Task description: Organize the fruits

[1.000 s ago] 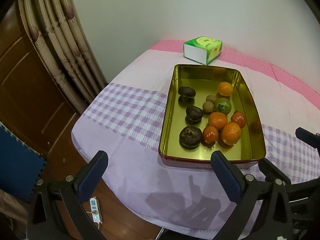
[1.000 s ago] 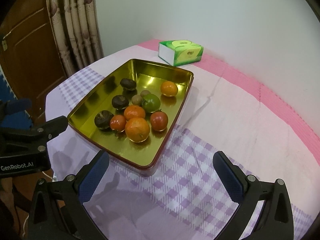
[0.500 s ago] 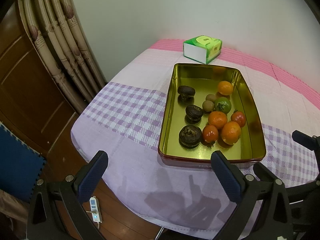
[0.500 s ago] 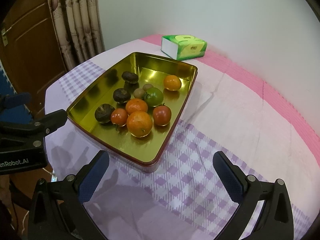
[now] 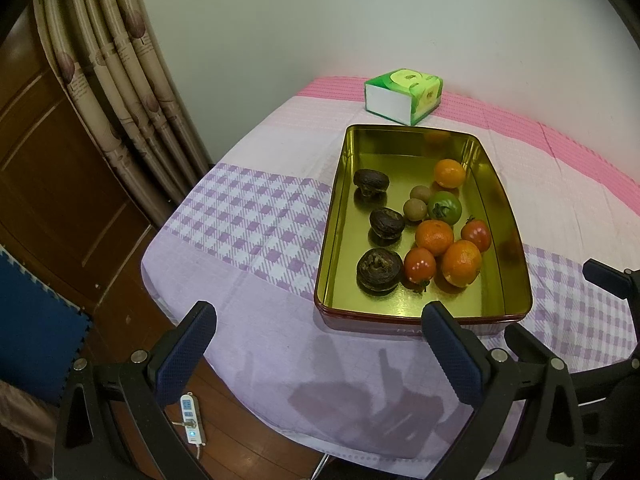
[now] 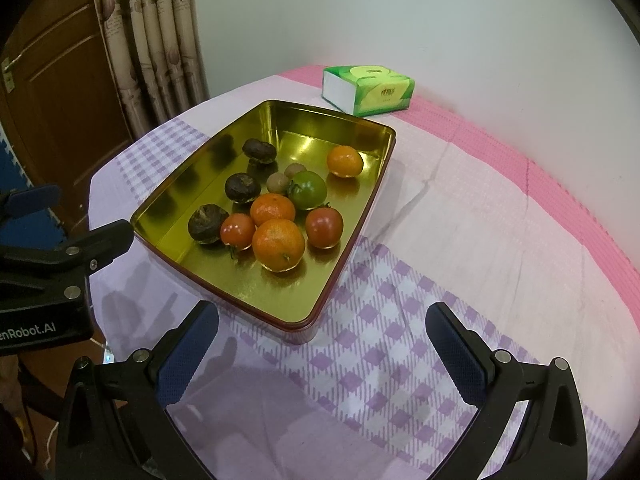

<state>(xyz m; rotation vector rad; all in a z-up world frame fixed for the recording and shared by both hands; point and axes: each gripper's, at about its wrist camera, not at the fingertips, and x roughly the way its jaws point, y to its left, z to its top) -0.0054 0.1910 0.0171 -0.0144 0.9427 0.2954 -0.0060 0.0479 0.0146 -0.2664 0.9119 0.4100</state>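
Observation:
A gold metal tray (image 5: pixel 516 248) (image 6: pixel 352 240) sits on the table and holds several fruits: oranges (image 5: pixel 461 263) (image 6: pixel 278 244), red tomatoes (image 5: pixel 419 265) (image 6: pixel 324 227), a green tomato (image 5: pixel 445 207) (image 6: pixel 308 190), three dark wrinkled fruits (image 5: pixel 379 270) (image 6: pixel 208 224) and two small brown ones (image 5: pixel 414 209) (image 6: pixel 277 182). My left gripper (image 5: pixel 320 348) is open and empty, above the table's near edge just short of the tray. My right gripper (image 6: pixel 322 356) is open and empty over the checked cloth in front of the tray's near right corner.
A green and white tissue box (image 5: pixel 403 95) (image 6: pixel 367 90) stands behind the tray near the wall. Curtains (image 5: pixel 120 80) and a wooden door (image 5: pixel 48 168) are to the left. A power strip (image 5: pixel 192 431) lies on the floor below the table edge.
Both grippers have moved slightly forward and closer to the tray, which looks a little larger now. Their jaws stay open. No fruit has moved.

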